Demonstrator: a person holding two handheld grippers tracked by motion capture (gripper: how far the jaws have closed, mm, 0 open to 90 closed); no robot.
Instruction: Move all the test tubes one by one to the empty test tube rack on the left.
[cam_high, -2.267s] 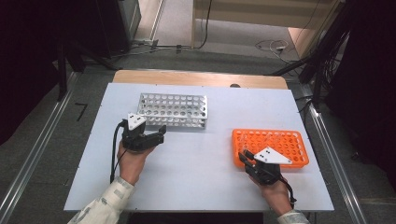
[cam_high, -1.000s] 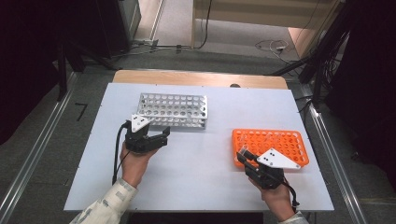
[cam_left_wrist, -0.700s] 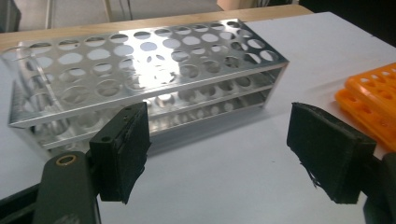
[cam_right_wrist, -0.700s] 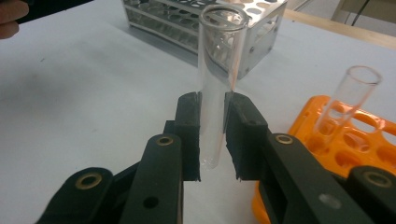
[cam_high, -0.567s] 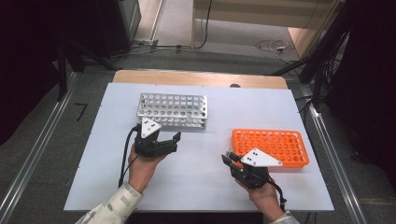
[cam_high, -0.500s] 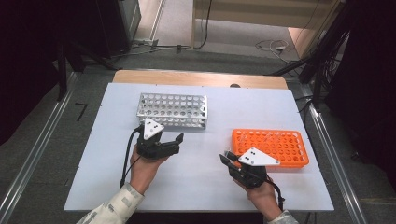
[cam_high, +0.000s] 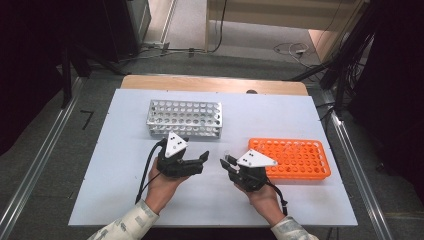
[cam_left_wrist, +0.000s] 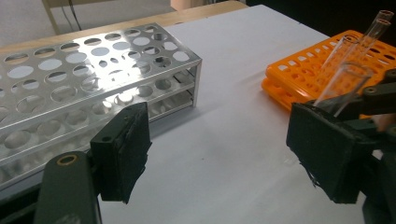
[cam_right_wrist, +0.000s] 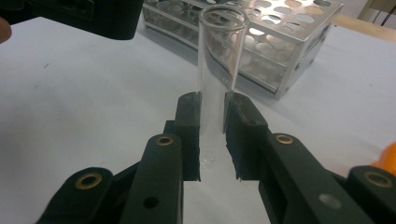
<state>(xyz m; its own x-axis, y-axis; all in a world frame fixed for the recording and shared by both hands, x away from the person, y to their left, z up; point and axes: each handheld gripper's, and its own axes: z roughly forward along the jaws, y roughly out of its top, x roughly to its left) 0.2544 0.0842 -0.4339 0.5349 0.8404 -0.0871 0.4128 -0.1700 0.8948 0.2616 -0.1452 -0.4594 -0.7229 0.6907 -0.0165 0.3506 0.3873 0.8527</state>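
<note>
Right gripper view: the right gripper (cam_right_wrist: 212, 116) is clamped on a clear glass tube (cam_right_wrist: 220, 56), pads tight on its lower part, open mouth pointing up and away.
Grip: jaws closed as far as the tube allows; the tube stands nearly straight between them, no tilt to speak of.
Left gripper view: the left gripper (cam_left_wrist: 224, 154) is wide open with nothing between its pads, bare table showing through the gap.
Tube's place: held over the white table (cam_high: 300, 112) near the middle, between the two hands, left of the orange rack (cam_high: 292, 159) and on the near side of the metal rack (cam_high: 185, 118).
High view: both hands sit close together at the near edge, left gripper (cam_high: 197, 162) facing right toward the right gripper (cam_high: 229, 165).
Orange rack: on the right, with a few more clear tubes standing in it.
Metal rack: far left of centre, its holes look empty from here.
Step in hand: I read this as carrying one tube from the orange rack toward the metal one, perhaps by a hand-over to the open left gripper.
Next move: bring the tube squarely between the open pads, or line its bottom over a hole, and keep it upright so glass doesn't knock metal.
</note>
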